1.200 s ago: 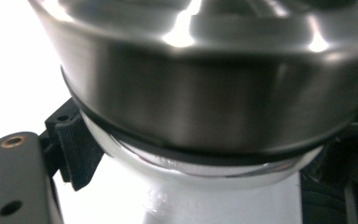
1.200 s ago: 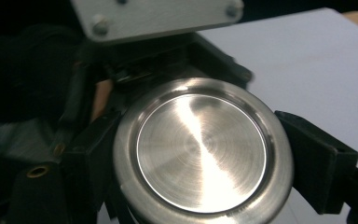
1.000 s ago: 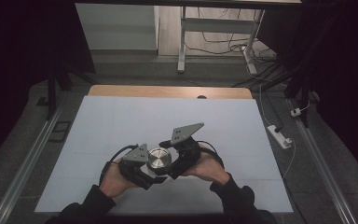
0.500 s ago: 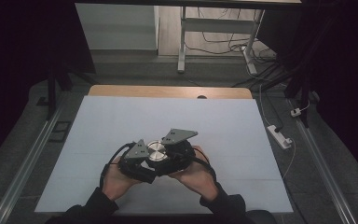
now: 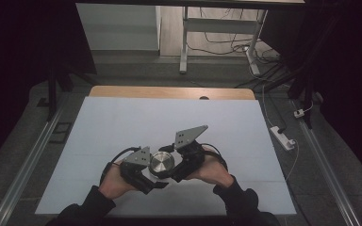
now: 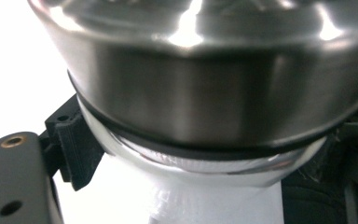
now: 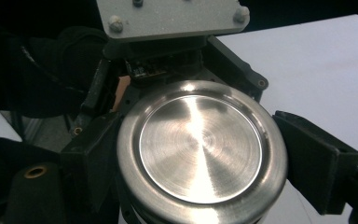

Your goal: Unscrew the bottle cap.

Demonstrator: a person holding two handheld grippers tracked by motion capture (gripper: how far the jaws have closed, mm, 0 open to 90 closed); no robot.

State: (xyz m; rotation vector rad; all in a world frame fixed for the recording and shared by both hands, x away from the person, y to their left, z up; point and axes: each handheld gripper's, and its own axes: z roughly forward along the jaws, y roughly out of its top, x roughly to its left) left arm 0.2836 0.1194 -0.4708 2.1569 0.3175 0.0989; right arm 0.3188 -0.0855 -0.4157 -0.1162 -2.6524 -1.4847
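1. Both hands are near the front edge of the white counter, and a small container with a shiny steel lid sits right between the two grippers.
2. The left gripper is clenched on the container's lower part. In its own view a pale, see-through body shows under the metal cap and a black seal ring, with the jaws tight at each side.
3. The right gripper has just been closing, and in its own view the jaws now flank the lid's rim on both sides (looks like they're touching it, though I can't quite see the contact on the left side, it's dark there).
4. So where are we? My read: the setup is done, with one hand bracing the base and the other grasping the cap.
5. What's left is the actual work, probably twisting or pulling the lid off. The lid is still fully seated, no gap under it.
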